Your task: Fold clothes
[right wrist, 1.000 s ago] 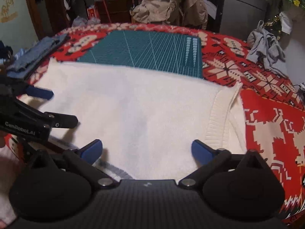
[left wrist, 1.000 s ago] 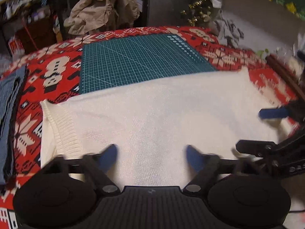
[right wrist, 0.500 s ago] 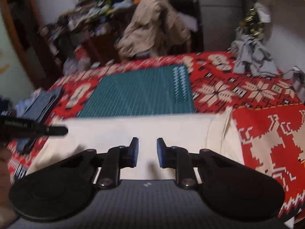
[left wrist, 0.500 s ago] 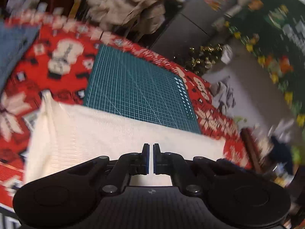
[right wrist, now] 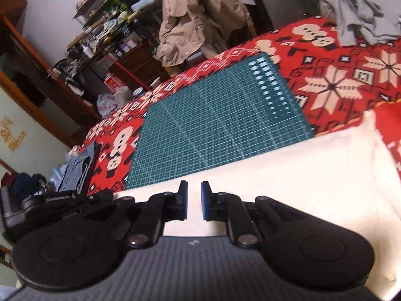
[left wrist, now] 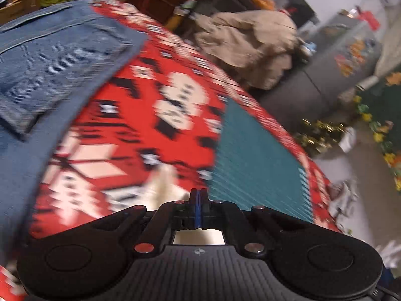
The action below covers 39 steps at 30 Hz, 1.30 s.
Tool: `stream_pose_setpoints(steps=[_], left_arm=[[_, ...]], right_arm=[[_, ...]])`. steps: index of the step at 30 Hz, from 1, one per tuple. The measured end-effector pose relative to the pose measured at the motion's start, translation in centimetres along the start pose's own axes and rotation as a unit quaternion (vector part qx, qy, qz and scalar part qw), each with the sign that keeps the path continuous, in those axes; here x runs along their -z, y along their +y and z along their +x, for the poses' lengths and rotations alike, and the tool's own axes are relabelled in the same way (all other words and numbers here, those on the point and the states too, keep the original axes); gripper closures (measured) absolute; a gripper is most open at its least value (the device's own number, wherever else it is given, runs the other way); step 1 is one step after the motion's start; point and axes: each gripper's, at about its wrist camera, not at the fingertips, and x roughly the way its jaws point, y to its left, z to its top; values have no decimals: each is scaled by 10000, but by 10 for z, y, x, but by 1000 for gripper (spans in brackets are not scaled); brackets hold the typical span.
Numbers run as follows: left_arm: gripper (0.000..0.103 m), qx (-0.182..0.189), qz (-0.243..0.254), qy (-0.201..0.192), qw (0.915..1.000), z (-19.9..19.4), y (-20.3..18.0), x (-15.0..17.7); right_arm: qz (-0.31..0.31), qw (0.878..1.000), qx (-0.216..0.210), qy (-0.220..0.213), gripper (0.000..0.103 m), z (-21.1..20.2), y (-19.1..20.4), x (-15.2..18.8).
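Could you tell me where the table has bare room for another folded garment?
The green mat is bare between the white sweater and the far edge. The red cloth right of it is free up to the grey clothes. Jeans crowd the left edge.

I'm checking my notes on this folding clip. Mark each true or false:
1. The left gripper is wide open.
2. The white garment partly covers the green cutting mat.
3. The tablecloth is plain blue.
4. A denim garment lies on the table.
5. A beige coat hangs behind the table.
1. False. The left gripper has its jaws pressed together; what they pinch is blurred.
2. True. The white garment overlaps the near edge of the green cutting mat.
3. False. The tablecloth is red with cream and black patterns.
4. True. The denim garment lies at the table's left end.
5. True. The beige coat hangs beyond the far edge.
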Motion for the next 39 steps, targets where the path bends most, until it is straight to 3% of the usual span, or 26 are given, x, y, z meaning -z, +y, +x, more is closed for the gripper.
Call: stream_pose_setpoints(steps=[3, 8, 17, 19, 26, 32, 37, 39], left_arm=[[103, 45, -102, -97, 9999, -6, 14, -3], [103, -13, 8, -78, 10000, -9, 16, -9], [103, -250, 359, -40, 9990, -7, 6, -9], [102, -256, 373, -22, 9990, -7, 7, -9], [103, -373, 449, 42, 9983, -10, 2, -15], [103, -147, 458, -88, 9988, -37, -8, -19], [103, 268, 615, 84, 9977, -45, -24, -4], [103, 207, 762, 213, 9967, -36, -30, 5]], right_arm=[[54, 9999, -92, 82, 91, 11, 2, -3], [163, 9997, 184, -43, 91, 12, -17, -14], [1428, 9860, 804, -311, 90, 4, -123, -43], [1573, 9826, 916, -362, 98, 1, -142, -44], [1409, 9834, 987, -582, 100, -22, -163, -45], [1522, 9826, 680, -819, 92, -55, -163, -44], [1347, 9893, 175, -535, 91, -56, -148, -29], [1190, 9920, 164, -388, 91, -46, -140, -25]])
